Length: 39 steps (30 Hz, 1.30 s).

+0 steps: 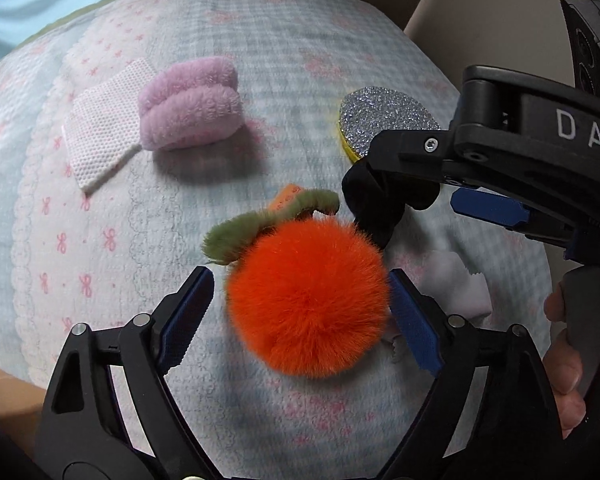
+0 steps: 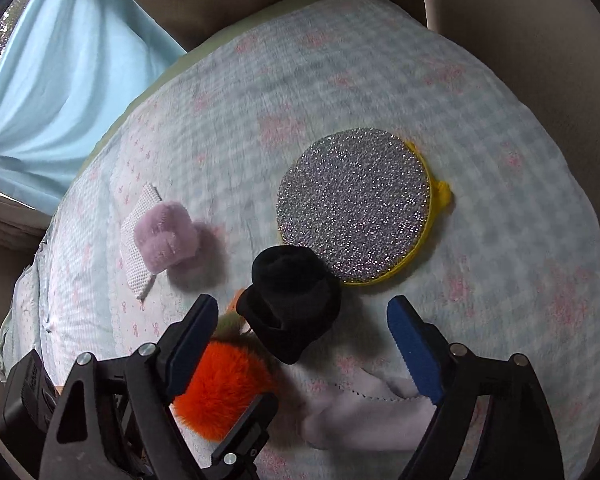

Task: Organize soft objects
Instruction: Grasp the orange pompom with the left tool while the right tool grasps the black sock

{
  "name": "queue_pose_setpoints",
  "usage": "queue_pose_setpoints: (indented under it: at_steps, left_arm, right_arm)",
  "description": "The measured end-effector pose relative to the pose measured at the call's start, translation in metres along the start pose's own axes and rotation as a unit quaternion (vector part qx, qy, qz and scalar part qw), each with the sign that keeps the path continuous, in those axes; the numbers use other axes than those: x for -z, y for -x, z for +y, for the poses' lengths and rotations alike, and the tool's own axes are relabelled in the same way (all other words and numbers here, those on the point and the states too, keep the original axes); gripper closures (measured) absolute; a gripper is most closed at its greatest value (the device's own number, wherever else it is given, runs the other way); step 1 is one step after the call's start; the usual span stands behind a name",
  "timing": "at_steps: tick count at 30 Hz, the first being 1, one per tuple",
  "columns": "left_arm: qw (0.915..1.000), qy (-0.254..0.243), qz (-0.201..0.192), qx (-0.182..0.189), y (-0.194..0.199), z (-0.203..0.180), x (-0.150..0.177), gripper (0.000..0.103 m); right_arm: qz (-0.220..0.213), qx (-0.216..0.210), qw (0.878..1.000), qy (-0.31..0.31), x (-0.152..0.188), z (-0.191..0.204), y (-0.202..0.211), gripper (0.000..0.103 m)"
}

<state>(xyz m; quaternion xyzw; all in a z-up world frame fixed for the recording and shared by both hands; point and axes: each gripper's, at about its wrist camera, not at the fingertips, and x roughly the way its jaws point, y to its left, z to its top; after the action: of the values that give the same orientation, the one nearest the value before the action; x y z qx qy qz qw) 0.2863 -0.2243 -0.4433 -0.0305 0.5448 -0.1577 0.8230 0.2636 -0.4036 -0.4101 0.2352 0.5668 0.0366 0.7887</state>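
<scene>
An orange fluffy pompom (image 1: 308,300) with a green fuzzy stem (image 1: 260,224) lies on the quilted cushion (image 1: 100,220). My left gripper (image 1: 300,312) is open, its blue pads on either side of the pompom. A black rolled sock (image 2: 290,300) lies just beyond it, between the fingers of my open right gripper (image 2: 300,340). The right gripper also shows in the left wrist view (image 1: 440,184), above the sock (image 1: 374,204). The pompom shows in the right wrist view (image 2: 224,388) at lower left.
A pink fleece bundle (image 1: 192,104) lies on a white mesh cloth (image 1: 100,136) at the left. A silver glitter round pad with yellow edge (image 2: 354,208) lies beyond the sock. A pale lilac cloth (image 2: 364,412) lies at the right. Beige sofa cushions and a blue curtain (image 2: 60,80) stand behind.
</scene>
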Motion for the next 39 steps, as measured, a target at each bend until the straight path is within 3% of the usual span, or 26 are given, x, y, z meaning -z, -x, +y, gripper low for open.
queue_pose_setpoints:
  at_steps: [6,10,13,14,21,29,39]
  left_arm:
    - [1.0,-0.004,0.002,-0.006,-0.015,0.001,-0.003,0.037]
    - [0.9999,-0.008,-0.002,-0.007,-0.015,0.002,-0.008,0.057]
    - [1.0,-0.005,-0.007,-0.004,-0.014,0.005,-0.012,0.065]
    - [0.9999,-0.005,-0.009,-0.004,-0.013,0.005,-0.014,0.066]
    - [0.9998,-0.004,-0.018,-0.007,-0.005,0.007,-0.016,0.069]
    - [0.9996,-0.008,-0.027,-0.006,0.008,0.002,-0.022,0.069]
    - [0.9983,-0.006,-0.058,-0.003,0.059,-0.006,-0.027,0.069]
  right_arm:
    - [0.025,-0.005,1.0,-0.016,-0.006,0.001,-0.025,0.039]
    - [0.027,0.001,0.999,-0.023,-0.007,-0.002,-0.03,0.047]
    - [0.027,0.006,0.999,-0.029,-0.008,-0.005,-0.032,0.061]
    - [0.027,0.007,0.999,-0.031,-0.008,-0.006,-0.032,0.069]
    - [0.024,0.005,0.999,-0.035,-0.006,-0.008,-0.029,0.077]
    - [0.009,-0.002,0.999,-0.033,-0.002,0.001,-0.011,0.08]
    - [-0.025,-0.003,1.0,-0.015,0.004,0.018,0.038,0.08]
